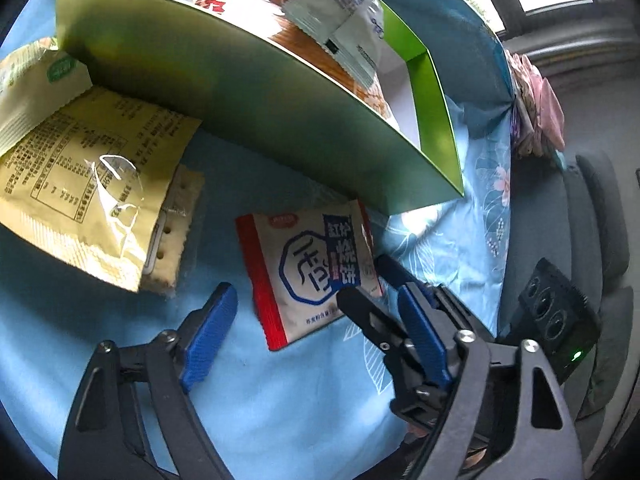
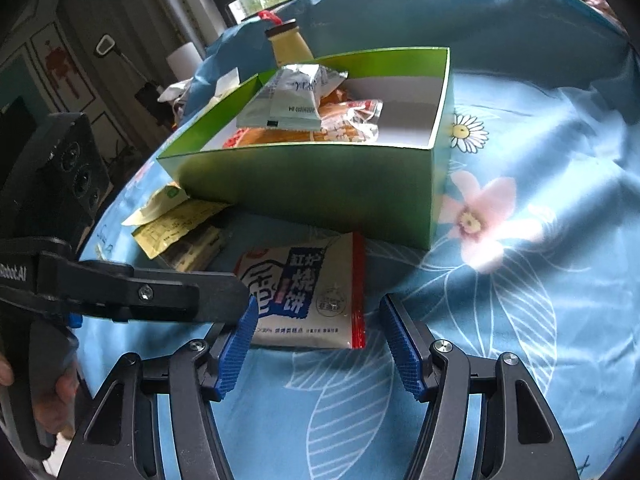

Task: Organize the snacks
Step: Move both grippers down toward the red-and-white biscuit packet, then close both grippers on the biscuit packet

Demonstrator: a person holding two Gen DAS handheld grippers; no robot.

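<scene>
Over the white snack packet [image 2: 308, 300], both grippers, left [image 1: 316, 328] and right [image 2: 316, 344], tilt downward, fingers parted, gripping nothing.

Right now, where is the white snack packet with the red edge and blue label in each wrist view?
Left wrist: white snack packet lies low centre, between the left gripper's open jaws.
Right wrist: packet low centre, ahead of the right gripper.
Shared landmark: green box just behind it.

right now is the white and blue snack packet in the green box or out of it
Out. The white and blue snack packet lies flat on the blue floral cloth in front of the green box, whose front wall stands behind it.
</scene>
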